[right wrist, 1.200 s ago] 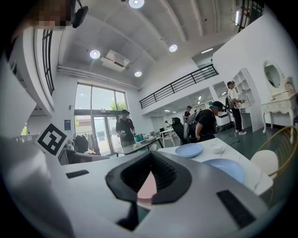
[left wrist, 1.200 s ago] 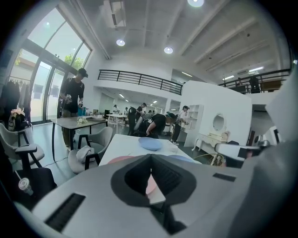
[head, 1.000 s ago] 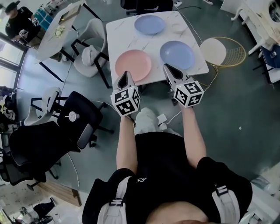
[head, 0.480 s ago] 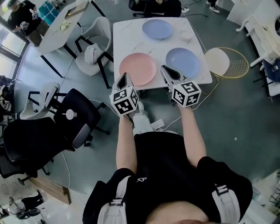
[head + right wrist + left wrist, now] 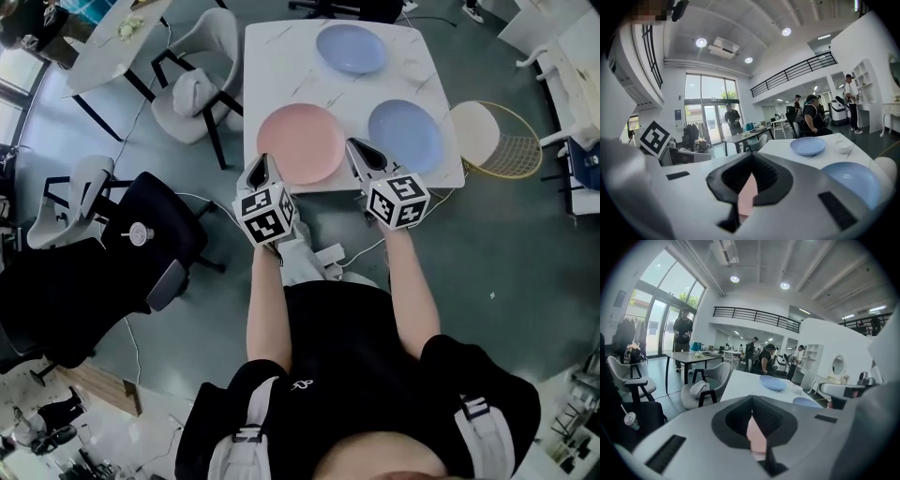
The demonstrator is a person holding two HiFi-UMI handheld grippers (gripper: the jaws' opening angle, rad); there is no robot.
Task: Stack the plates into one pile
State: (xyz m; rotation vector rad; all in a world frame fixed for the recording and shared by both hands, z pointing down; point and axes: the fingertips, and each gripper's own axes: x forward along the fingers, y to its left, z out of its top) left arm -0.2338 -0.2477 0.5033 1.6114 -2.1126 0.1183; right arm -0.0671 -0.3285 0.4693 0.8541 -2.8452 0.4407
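pink plate [image 5: 302, 143] flat, face up, round, at near edge of table [image 5: 272, 56], between left gripper [image 5: 262, 163] and right gripper [image 5: 357, 147]. both grippers closed, empty. near blue plate [image 5: 405, 136] right of it, far blue plate [image 5: 351, 48] beyond.

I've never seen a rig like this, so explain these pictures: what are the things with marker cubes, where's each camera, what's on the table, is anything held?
No robot here: a person holds a two-jaw tool in each hand, and the marker cubes are part of the tools. One picture comes from a camera on the person's head, looking down at the left tool and right tool. The other two come from cameras riding on each tool, looking along its jaws. On the white table lie three separate plates: a pink plate nearest, a near blue plate to its right, and a far blue plate behind. Both tools are shut and empty; nothing is stacked yet.
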